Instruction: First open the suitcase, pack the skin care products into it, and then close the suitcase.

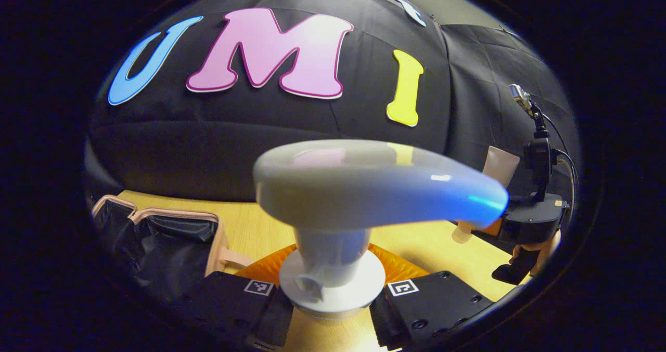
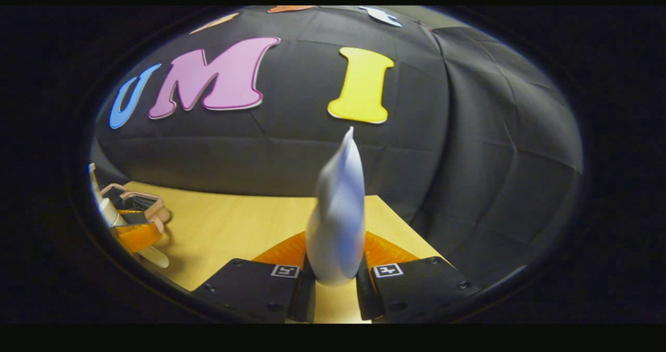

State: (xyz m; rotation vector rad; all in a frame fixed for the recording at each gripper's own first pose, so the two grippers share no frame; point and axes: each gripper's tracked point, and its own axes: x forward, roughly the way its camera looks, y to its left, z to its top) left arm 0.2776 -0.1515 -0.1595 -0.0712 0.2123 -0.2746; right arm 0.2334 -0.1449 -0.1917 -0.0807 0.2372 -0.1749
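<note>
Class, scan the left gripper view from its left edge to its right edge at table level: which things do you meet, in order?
Open pink suitcase with black lining → white pump bottle head gripped by the left gripper → white squeeze tube → the black right gripper.

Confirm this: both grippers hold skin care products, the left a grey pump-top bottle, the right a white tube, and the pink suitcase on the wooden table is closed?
Wrong on one point: the pink suitcase is open, its dark lining showing in the left gripper view. The grey pump-top bottle and white tube are held as stated.
</note>
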